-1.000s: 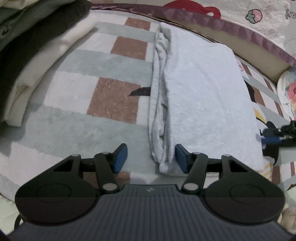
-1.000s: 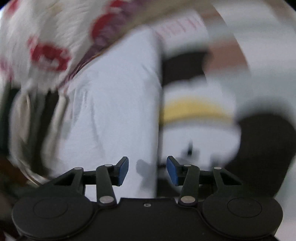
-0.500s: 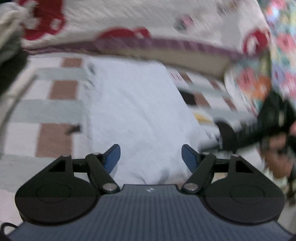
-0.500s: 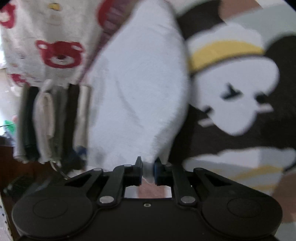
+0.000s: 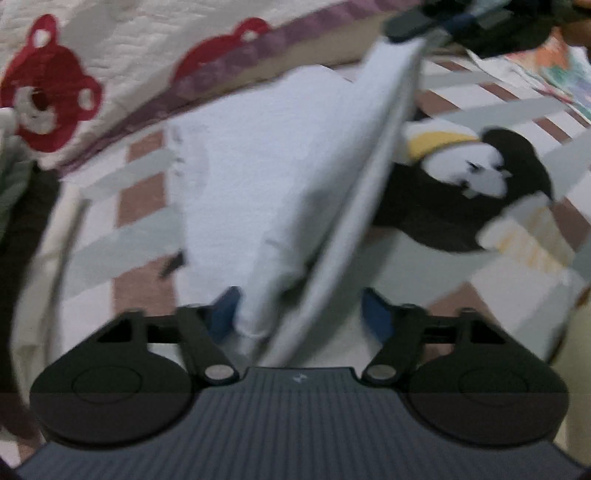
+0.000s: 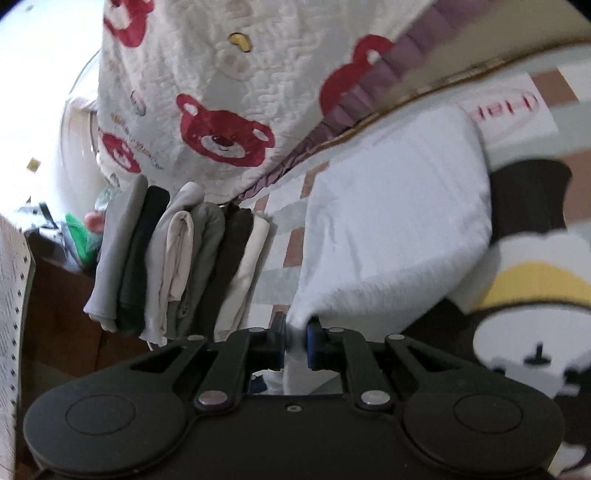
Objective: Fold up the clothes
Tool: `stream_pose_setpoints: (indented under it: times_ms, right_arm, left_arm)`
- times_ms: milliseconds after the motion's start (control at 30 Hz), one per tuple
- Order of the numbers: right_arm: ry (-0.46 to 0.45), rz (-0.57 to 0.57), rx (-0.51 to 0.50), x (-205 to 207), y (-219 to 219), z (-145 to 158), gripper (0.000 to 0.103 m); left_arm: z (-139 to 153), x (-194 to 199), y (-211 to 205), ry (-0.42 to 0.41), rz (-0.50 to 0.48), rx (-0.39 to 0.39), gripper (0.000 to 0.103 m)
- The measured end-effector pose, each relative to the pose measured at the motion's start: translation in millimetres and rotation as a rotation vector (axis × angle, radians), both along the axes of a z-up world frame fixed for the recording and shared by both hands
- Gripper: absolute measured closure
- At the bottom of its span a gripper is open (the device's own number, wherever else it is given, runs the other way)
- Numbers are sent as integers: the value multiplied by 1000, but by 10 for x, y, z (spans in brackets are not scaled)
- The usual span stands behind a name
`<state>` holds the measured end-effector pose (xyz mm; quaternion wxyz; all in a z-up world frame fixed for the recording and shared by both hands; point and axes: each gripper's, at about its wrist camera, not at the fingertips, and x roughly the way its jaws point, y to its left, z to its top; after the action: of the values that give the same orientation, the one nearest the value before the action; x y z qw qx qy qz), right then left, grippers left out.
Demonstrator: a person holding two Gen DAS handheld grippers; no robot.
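At far left of the right wrist view, a stack of folded clothes in grey, dark and cream lies on the checked mat, with a quilt printed with red bears hanging above it. Right of the stack, the pale blue garment spreads across the mat, and its near corner runs down into the right tool, whose blue pads are pinched tight on the cloth. Further right, a black, white and yellow cartoon figure is printed on the mat.

Across the left wrist view, which is blurred, the bear quilt fills the upper left, and the mat lies below it. At centre, the pale blue garment rises from the mat in a taut, lifted fold, its upper edge drawn toward the right tool at the top of the frame. The lower end of the garment drops between the blue pads of the left tool, whose jaws have just been closing; they stand apart, cloth between them, the left pad touching the fabric and the right one clear of it. To the right lies the cartoon figure.
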<state>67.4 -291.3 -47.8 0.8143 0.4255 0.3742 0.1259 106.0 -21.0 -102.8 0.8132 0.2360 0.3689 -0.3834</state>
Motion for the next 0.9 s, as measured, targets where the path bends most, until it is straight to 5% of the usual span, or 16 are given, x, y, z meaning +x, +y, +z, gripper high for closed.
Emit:
stream_pose_setpoints:
  times_ms: [33,100,233,567,667,733,900]
  right_arm:
    - [-6,10,-3,0,-3,12,90]
    - [-18,31,-10,1,-9,35,90]
    - [-51,39,-41,-38,-62,149,90]
    - [-150,184,-50,-540,166,544,91]
    - [-127,133,-58,-936,239,480,91]
    - [-108,104,-47,-1158,271,361,91]
    - [-24,25,-1,-1038,149,1,91]
  left_arm:
    - [32,70,25,5,25,-14,78]
    - [85,182,100,29,65,-75,83]
    - [230,166,98,-53,67,-117,96]
    - [883,-376,417,-167,66,-69,98]
    - [880,-634,649,-81,116,-158,97]
    - [690,-676,595,-15,134,-124,97]
    - [667,-675,304,-137,41,-9,97]
